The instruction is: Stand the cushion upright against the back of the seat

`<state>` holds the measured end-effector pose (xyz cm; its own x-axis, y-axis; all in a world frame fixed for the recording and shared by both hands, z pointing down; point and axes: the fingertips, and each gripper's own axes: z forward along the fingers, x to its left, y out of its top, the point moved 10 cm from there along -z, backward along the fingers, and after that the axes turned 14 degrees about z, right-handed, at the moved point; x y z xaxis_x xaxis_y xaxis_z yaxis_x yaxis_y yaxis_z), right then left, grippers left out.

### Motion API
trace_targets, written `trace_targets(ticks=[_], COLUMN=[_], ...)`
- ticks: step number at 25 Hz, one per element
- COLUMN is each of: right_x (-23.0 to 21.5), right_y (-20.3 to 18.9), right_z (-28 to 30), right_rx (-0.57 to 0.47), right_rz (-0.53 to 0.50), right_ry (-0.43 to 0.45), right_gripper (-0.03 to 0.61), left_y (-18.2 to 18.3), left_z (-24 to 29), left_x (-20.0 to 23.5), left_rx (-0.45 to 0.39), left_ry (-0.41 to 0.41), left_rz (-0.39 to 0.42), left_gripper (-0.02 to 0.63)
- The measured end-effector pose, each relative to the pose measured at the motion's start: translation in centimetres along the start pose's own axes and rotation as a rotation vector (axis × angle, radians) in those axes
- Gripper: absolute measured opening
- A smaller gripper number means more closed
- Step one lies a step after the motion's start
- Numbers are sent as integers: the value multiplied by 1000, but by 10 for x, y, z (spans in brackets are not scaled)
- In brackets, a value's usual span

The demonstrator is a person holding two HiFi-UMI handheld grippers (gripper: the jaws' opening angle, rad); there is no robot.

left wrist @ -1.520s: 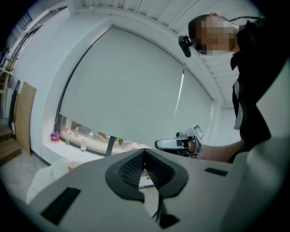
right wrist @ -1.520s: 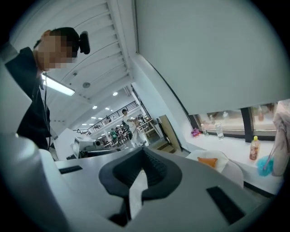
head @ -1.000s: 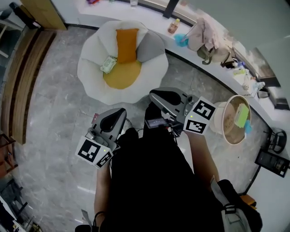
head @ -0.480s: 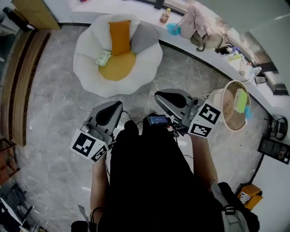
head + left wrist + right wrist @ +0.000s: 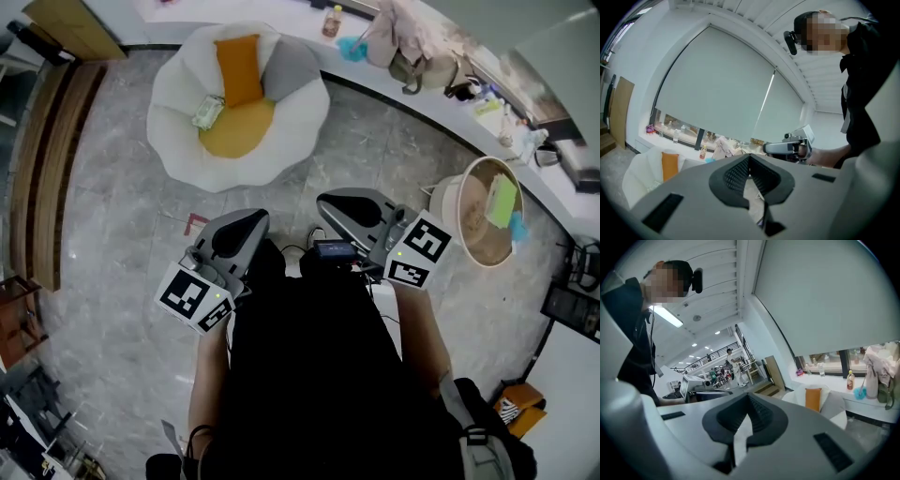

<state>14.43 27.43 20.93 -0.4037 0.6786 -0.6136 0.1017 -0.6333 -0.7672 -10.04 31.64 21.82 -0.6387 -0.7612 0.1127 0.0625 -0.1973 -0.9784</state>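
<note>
Head view: I see the orange cushion (image 5: pixel 238 70) standing up against the back of the white chair (image 5: pixel 281 141), well apart from my grippers. Left gripper (image 5: pixel 750 160) and right gripper (image 5: pixel 749 400) are both pressed together, holding nothing.

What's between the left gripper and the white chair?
Just bare grey floor, with a small red mark off to one side. The head view shows it.

Orange rectangular cushion (image 5: pixel 239 68) upright, leaning against the back of the white petal-shaped seat (image 5: pixel 173 141); lower edge meets the round yellow seat pad (image 5: pixel 239 131).
</note>
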Motion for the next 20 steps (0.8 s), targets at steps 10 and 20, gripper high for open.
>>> trace_targets(ticks=[10, 20], right_x=[-24, -31], right_y=[1, -5], right_z=[-42, -63], right_rx=[0, 4], right_rz=[-4, -11], right_ry=[46, 60], right_gripper=[15, 15], left_y=[3, -4], left_z=[24, 30], left_x=[-42, -64], left_rx=[30, 38], left_ry=[53, 85], left_rz=[11, 10], left_gripper=[12, 12])
